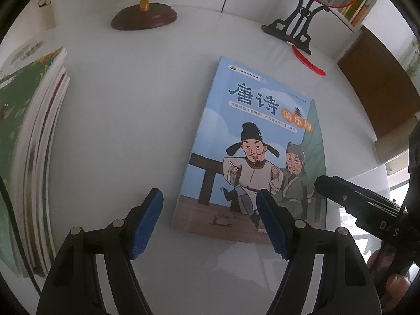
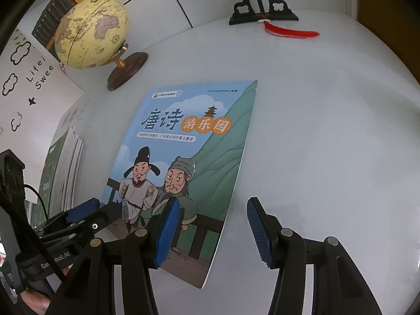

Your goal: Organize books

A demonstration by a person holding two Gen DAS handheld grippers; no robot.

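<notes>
A yellowish globe [image 2: 93, 31] on a dark wooden base stands at the far left of the white table [image 2: 328, 136]. Near the far right edge stands a black ornamental stand [image 2: 262, 8], with a red tassel [image 2: 291, 32] lying on the table just beside its foot.

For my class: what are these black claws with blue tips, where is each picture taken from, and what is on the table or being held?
They are two hand-held grippers, each with a camera looking along its fingers. One picture is from the left gripper, the other from the right gripper. Both stand open and hold nothing. On the white table a blue picture book lies flat, cover up, each gripper straddling one of its near corners. A stack of books sits at its left. Behind stand a globe and a black ornament stand with a red tassel.
</notes>
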